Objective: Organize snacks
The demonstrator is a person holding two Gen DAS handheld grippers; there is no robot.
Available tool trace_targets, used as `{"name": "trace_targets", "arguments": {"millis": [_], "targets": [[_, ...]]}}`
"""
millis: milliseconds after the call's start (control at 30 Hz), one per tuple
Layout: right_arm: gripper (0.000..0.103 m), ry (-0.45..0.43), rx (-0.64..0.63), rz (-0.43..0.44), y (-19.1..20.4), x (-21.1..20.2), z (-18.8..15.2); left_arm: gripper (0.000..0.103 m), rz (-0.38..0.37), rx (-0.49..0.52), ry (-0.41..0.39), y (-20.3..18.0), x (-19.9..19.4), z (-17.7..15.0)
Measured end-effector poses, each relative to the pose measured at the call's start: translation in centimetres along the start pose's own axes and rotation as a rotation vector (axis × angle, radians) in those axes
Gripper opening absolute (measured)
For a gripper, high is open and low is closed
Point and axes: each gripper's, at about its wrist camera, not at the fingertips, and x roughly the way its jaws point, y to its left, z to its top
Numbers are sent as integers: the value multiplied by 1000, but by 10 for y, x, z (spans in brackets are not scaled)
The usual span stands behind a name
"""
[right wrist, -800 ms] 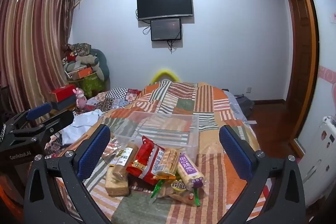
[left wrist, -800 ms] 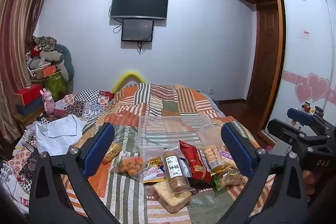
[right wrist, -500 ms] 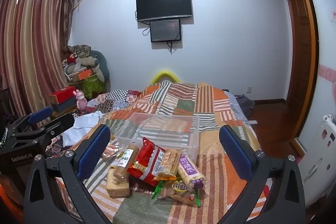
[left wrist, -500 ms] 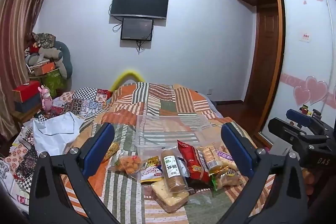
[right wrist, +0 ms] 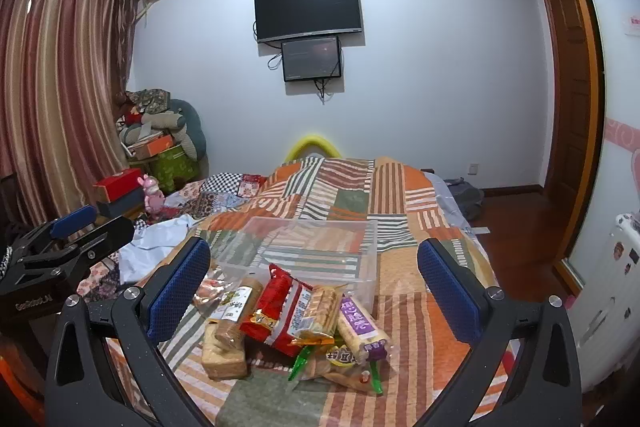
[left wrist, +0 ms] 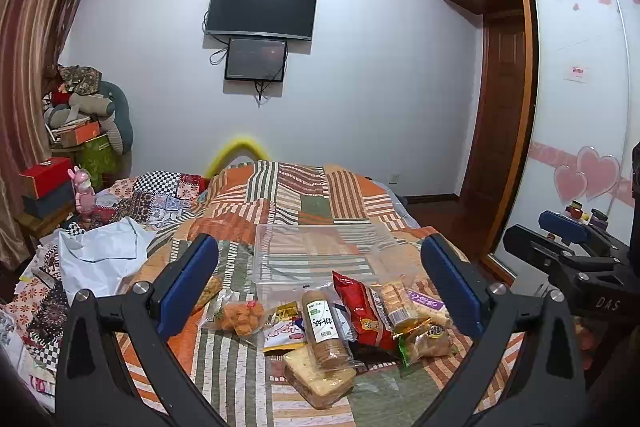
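A heap of packaged snacks lies on the striped quilt: a round biscuit roll (left wrist: 321, 323), a bread slice pack (left wrist: 320, 375), a red bag (left wrist: 362, 311) (right wrist: 280, 311), a cracker sleeve (right wrist: 322, 309), a purple-labelled roll (right wrist: 360, 327) and orange puffs (left wrist: 240, 315). An empty clear plastic bin (left wrist: 320, 255) (right wrist: 304, 247) stands just behind the heap. My left gripper (left wrist: 320, 287) is open and empty, above the near side of the heap. My right gripper (right wrist: 314, 287) is open and empty, likewise held back from the snacks.
The bed's quilt (left wrist: 304, 195) runs toward the far wall. A white cloth (left wrist: 100, 259) and patterned bedding lie left. Boxes and stuffed items (right wrist: 160, 147) pile in the left corner. Wardrobe doors (left wrist: 576, 107) and wooden floor (right wrist: 516, 211) are at the right.
Both views have shifted slightly; the snacks and bin sit a little lower and nearer in view. Both grippers stay open and nothing has been picked up.
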Motion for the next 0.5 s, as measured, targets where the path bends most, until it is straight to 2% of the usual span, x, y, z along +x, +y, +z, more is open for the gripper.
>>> {"name": "trace_targets", "arguments": {"millis": [500], "targets": [[103, 4, 11, 2, -4, 2, 1, 103, -12, 9, 3, -4, 2, 1]]}}
